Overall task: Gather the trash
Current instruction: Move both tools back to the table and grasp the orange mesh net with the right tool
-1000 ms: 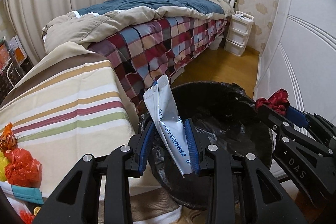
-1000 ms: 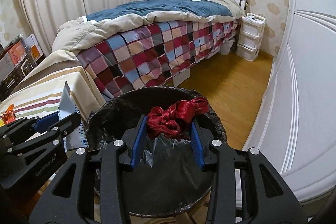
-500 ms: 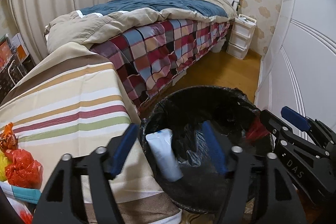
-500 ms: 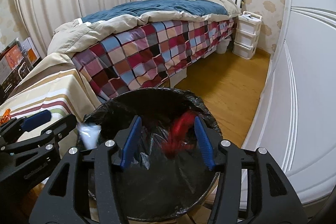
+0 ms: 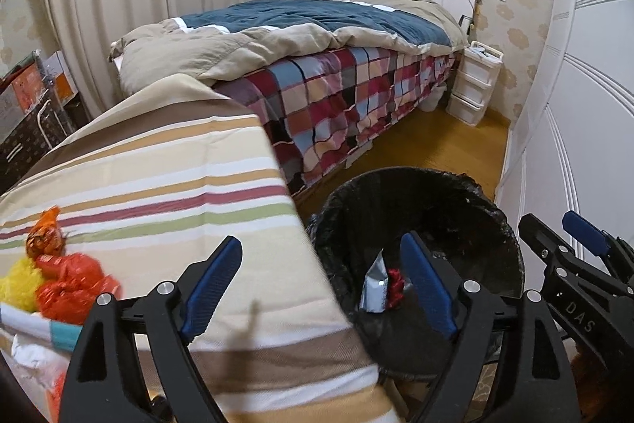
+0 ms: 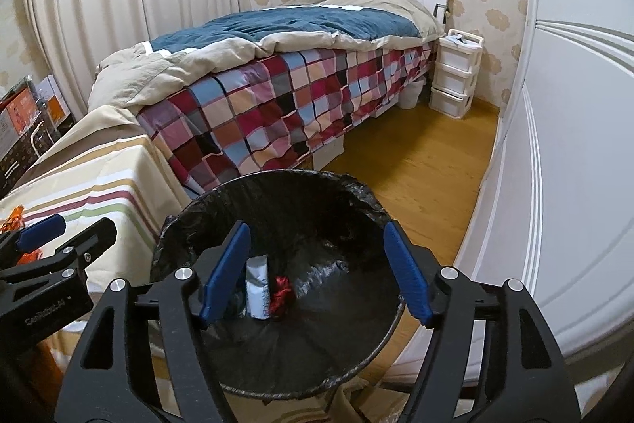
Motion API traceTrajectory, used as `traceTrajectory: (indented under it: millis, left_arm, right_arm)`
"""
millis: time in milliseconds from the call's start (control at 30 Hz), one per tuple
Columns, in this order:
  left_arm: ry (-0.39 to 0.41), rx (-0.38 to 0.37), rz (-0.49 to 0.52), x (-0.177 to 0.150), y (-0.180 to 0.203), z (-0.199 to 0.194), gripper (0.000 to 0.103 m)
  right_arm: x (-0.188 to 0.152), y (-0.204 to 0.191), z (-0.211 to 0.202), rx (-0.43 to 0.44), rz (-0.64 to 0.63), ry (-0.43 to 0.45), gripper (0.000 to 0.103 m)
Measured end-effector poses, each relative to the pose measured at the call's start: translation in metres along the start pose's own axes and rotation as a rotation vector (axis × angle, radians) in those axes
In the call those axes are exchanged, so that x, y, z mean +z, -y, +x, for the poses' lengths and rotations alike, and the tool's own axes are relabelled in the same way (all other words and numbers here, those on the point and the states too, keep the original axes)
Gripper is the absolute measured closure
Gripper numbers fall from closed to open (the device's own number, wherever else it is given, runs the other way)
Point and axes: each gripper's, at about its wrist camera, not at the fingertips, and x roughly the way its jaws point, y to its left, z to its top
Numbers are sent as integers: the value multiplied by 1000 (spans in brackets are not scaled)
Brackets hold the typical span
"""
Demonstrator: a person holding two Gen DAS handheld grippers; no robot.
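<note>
Trash sits at the bottom of the black-lined bin [image 6: 277, 224]: a white and silver pouch [image 6: 256, 290] stands upright, with a red crumpled wrapper [image 6: 280, 294] touching its right side. In the left wrist view we see the same pouch [image 5: 374, 286] and red wrapper [image 5: 395, 284] inside the bin [image 5: 420, 201].

We hold the right tongs [image 6: 315, 270] directly above the bin opening, jaws spread wide, with nothing between the blue pads. We hold the left tongs [image 5: 325, 284] wide open too and empty; the left pad lies over the striped cloth, the right pad over the bin interior.

The bin stands on the wooden floor [image 6: 428, 161], just beside the worktop [image 5: 158, 185] covered in a striped cloth. More trash lies at the near left of the worktop: an orange wrapper [image 5: 45, 230], a red bag [image 5: 73, 286] and a yellow item [image 5: 18, 284], touching one another.

Beyond the worktop stands a bed [image 6: 297, 98] with a checked sheet and a blue quilt. A white drawer unit [image 6: 455, 74] stands beside its headboard.
</note>
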Motion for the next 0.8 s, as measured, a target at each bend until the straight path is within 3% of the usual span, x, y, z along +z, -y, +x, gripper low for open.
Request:
traceTrajectory:
  millis: [400,800]
  left_arm:
    - [-3,21,-28,-36,-33,-51,21]
    - [31,114,-91,-77,-95,-115,21]
  right_arm:
    - [-35,-34,-35,48,-18,-30,31]
    - [-61,-92,-74,148,-96,-29,30]
